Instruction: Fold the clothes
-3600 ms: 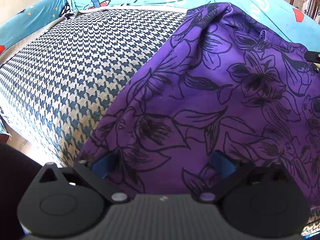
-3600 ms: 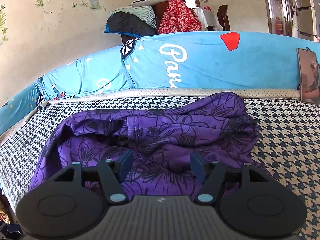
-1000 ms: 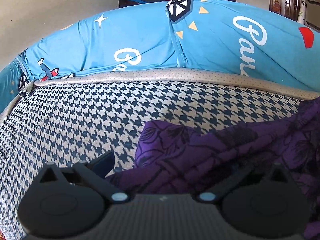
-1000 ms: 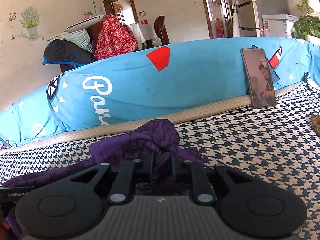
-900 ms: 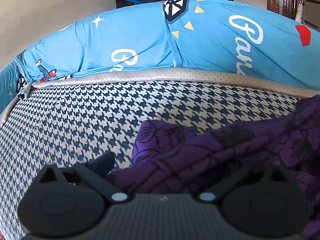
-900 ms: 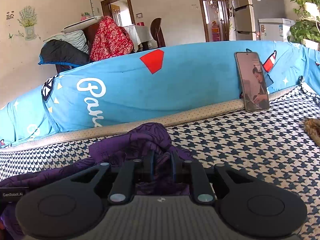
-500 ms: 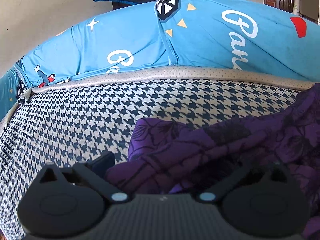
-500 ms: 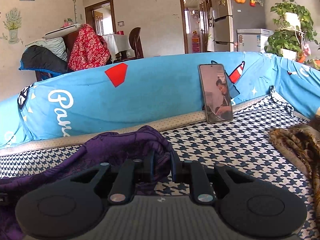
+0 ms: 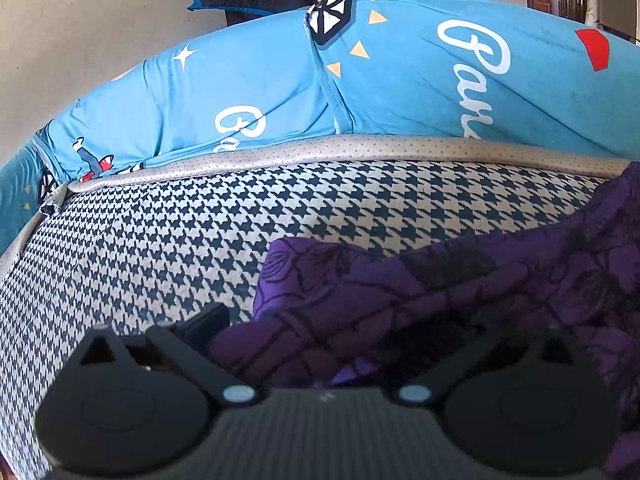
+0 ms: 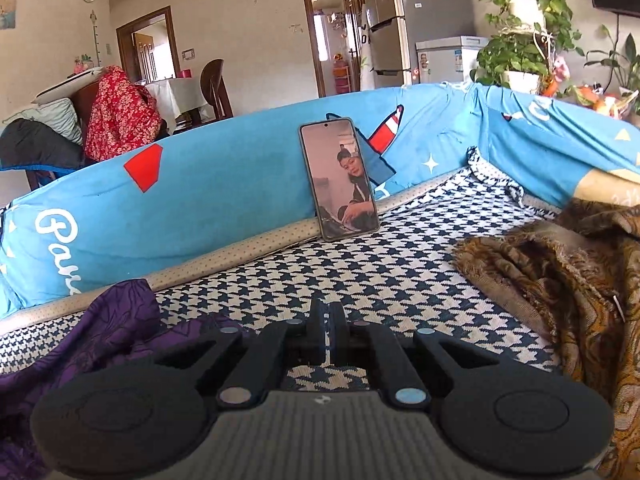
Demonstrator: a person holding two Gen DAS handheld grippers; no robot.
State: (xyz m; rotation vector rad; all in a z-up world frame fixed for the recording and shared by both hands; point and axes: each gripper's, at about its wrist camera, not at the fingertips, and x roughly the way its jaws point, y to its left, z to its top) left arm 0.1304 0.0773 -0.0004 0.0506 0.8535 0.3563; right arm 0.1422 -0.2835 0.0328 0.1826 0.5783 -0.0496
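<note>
right hand-held gripper low over sofa

Open room in the middle of the sofa seat, things at both sides

The checked sofa seat is bare in front of the right hand-held gripper. The brown cloth pile blocks the right side. The purple cloth lies heaped on the left. The phone leans on the blue cushion wall at the back.

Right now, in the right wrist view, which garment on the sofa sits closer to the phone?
The brown patterned garment, heaped right of the phone. The purple floral garment lies further off, at lower left beside the right hand-held gripper.
</note>
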